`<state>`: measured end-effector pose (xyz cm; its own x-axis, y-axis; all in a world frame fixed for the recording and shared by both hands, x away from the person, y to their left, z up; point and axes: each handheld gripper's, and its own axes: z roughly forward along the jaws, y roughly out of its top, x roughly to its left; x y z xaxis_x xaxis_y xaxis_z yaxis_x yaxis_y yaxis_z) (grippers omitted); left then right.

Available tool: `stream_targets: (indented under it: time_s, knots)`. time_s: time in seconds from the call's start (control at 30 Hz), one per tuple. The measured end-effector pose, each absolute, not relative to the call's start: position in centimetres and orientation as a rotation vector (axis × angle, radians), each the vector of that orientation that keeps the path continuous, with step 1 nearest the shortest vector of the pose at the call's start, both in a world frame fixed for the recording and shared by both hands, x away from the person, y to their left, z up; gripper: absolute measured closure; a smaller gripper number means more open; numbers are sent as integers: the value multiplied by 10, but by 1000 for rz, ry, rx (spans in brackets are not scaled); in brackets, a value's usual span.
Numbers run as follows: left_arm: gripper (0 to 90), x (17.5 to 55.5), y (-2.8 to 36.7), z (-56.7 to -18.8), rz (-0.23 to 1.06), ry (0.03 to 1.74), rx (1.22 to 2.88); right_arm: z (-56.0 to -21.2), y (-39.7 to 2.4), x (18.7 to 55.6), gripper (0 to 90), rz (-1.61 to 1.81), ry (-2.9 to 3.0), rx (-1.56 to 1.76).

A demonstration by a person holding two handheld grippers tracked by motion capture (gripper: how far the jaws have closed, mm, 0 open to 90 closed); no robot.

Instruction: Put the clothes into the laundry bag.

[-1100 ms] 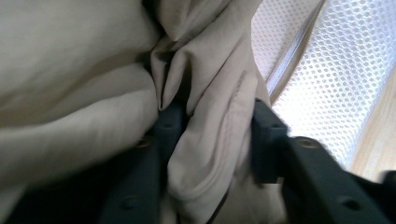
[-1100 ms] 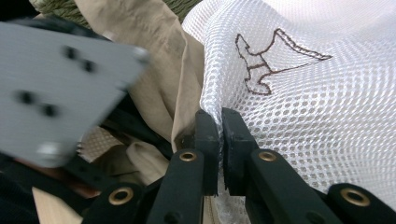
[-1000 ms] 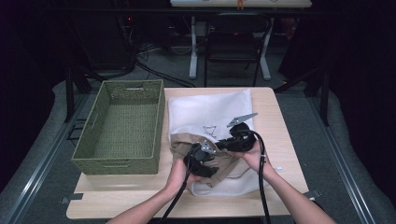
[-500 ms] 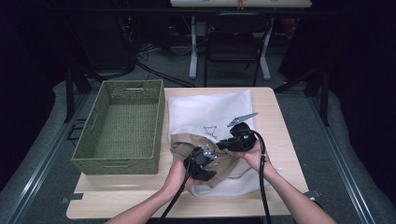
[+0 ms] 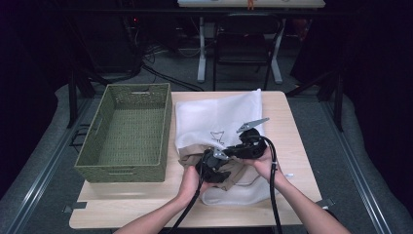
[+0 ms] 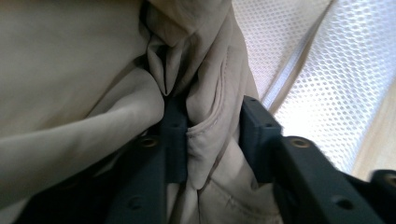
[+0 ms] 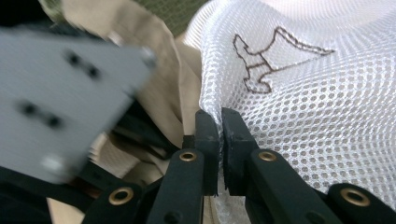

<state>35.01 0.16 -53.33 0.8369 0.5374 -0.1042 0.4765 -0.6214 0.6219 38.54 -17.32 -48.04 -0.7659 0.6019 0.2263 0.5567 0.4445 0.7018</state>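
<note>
While the person leaned in from the near edge of the table [image 5: 292, 122], both hands worked close together over a white mesh laundry bag [image 5: 219, 117] that lay flat beside a green woven basket [image 5: 124, 131]. A beige garment [image 6: 70, 70] sat bunched at the bag's near end, part of it tucked against the mesh. The right tongs [image 7: 219, 140] were clenched on the edge of the mesh, just below a small brown outline stitched on the bag [image 7: 275, 56]. The left tongs [image 6: 210, 135] had just been widening a little; a fold of the beige cloth hung between them, lying against one jaw and clear of the other, so they stood released. The basket stood to the left of the bag, touching it or nearly so.
</note>
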Motion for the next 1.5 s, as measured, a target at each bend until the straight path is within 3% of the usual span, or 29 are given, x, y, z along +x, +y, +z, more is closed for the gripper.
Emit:
stream_targets:
  time_s: [0.13, 0.17, 0.43, 1.07, 1.1, 1.23, 1.5]
  knots:
    - [539, 348, 10, -526, 89, 722, 2358, -481, -176, 388, 869, 1242, 2613, 1068]
    - [468, 347, 12, -523, 88, 730, 2360, -481, -178, 388, 868, 1239, 2609, 1076]
    - [352, 337, 27, -497, 75, 670, 2386, -481, -181, 390, 868, 1239, 2608, 1082]
    - [284, 340, 74, -432, 273, 724, 2320, -481, -180, 392, 867, 1235, 2606, 1090]
    - [240, 341, 76, -428, 310, 735, 2311, -480, -181, 393, 867, 1237, 2604, 1088]
    - [222, 347, 77, -426, 360, 766, 2312, -480, -181, 393, 868, 1240, 2604, 1088]
    - [331, 369, 61, -461, 288, 836, 2409, -480, -181, 393, 868, 1237, 2610, 1088]
